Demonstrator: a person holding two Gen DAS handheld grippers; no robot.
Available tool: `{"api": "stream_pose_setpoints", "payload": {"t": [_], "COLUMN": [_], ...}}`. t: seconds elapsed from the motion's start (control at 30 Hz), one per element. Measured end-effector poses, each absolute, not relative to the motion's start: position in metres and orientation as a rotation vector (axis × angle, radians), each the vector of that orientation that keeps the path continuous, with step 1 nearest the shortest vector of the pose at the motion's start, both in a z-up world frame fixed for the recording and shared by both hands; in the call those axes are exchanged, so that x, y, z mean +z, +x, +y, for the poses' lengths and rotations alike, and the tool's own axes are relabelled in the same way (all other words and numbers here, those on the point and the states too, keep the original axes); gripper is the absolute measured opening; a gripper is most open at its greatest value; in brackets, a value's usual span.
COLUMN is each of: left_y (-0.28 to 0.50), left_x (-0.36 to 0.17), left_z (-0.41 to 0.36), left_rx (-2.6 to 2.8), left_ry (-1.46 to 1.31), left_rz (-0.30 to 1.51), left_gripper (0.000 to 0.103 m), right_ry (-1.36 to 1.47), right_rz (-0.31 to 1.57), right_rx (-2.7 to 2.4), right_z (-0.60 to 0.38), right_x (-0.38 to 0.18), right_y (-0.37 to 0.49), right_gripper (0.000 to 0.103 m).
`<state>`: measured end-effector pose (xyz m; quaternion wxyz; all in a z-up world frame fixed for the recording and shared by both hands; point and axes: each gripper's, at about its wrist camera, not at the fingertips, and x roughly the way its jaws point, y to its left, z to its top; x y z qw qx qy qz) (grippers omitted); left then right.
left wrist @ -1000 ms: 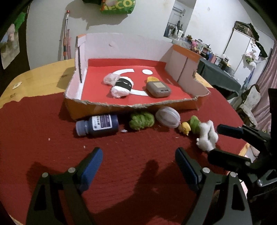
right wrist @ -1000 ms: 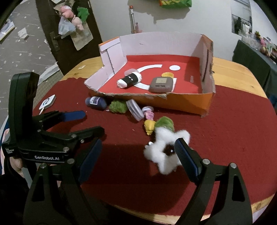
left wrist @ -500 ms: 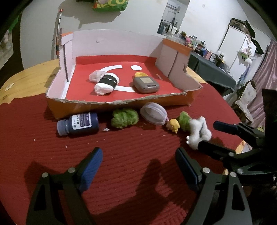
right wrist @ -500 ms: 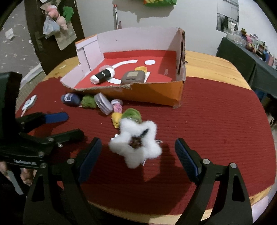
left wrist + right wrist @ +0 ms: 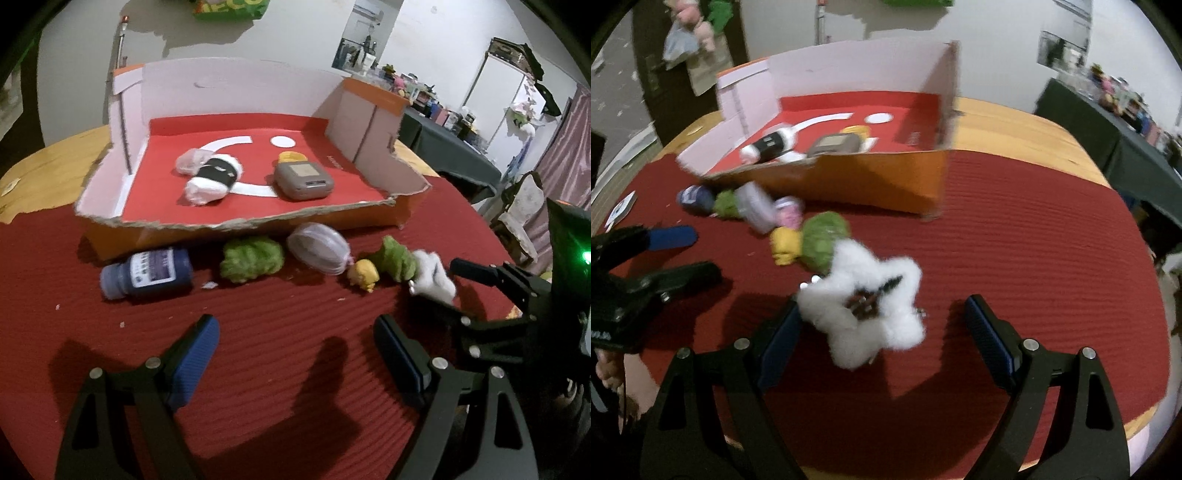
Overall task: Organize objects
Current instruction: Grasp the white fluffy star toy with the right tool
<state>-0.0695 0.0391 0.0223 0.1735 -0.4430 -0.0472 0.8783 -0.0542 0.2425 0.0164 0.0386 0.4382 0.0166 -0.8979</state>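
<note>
The right gripper [image 5: 882, 332] hangs low over the red mat [image 5: 1015, 258] with its jaws spread wide. A white fluffy star toy [image 5: 864, 302] lies on the mat between them, close against the left pad; whether that pad touches the fluff cannot be told, and the right pad stands clear of it. Just behind the star sit a green plush [image 5: 823, 240] and a small yellow toy [image 5: 783, 245], touching each other.

The left gripper [image 5: 295, 354] hovers over a bare stretch of the mat, its jaws also spread, with nothing between them.

Along the torn front wall of the cardboard box [image 5: 236, 225] runs a row of things on the mat: a dark blue bottle [image 5: 147, 273] on its side, a green fuzzy lump [image 5: 251, 258], and a clear round container [image 5: 319, 251] leaning at the box's foot. From the left wrist view the star toy appears at the right end of this row, next to the right gripper's black fingers.

Inside the box, on its red floor, lie a white roll with a black band [image 5: 214, 179], a grey device with a small screen [image 5: 303, 179], and a yellow thing [image 5: 291, 157] just behind the device. The table [image 5: 48, 166] shows as bare wood beyond the mat.
</note>
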Motion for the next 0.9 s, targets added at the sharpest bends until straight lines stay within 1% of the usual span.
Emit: {"api": "stream_pose_setpoints", "payload": {"t": [0.23, 0.33, 0.5, 0.57, 0.73, 0.87, 0.9], "left_y": [-0.076, -0.077, -0.074, -0.073, -0.079, -0.088, -0.092], "left_x": [0.023, 0.022, 0.026, 0.028, 0.032, 0.033, 0.032], "left_z": [0.052, 0.059, 0.077, 0.086, 0.107, 0.119, 0.120], "left_rx": [2.471, 2.451, 2.392, 2.372, 2.349, 2.361, 2.357], "left_ry": [-1.255, -1.258, -1.232, -1.218, -1.191, -1.169, -1.174], "left_rz": [-0.123, -0.134, -0.145, -0.129, -0.087, -0.037, -0.038], "left_gripper": [0.085, 0.080, 0.075, 0.075, 0.068, 0.066, 0.064], "right_ry": [1.355, 1.342, 1.338, 1.340, 1.333, 1.331, 1.331], "right_rz": [0.030, 0.041, 0.039, 0.023, 0.018, 0.028, 0.024], "right_rx": [-2.782, -2.779, -2.788, -2.799, -2.802, -2.802, -2.804], "right_z": [0.260, 0.260, 0.268, 0.276, 0.282, 0.286, 0.288], "right_x": [0.015, 0.013, 0.013, 0.013, 0.013, 0.013, 0.013], "right_y": [-0.060, -0.060, -0.060, -0.059, -0.058, -0.058, -0.058], "right_gripper": [0.086, 0.086, 0.086, 0.086, 0.086, 0.085, 0.085]}}
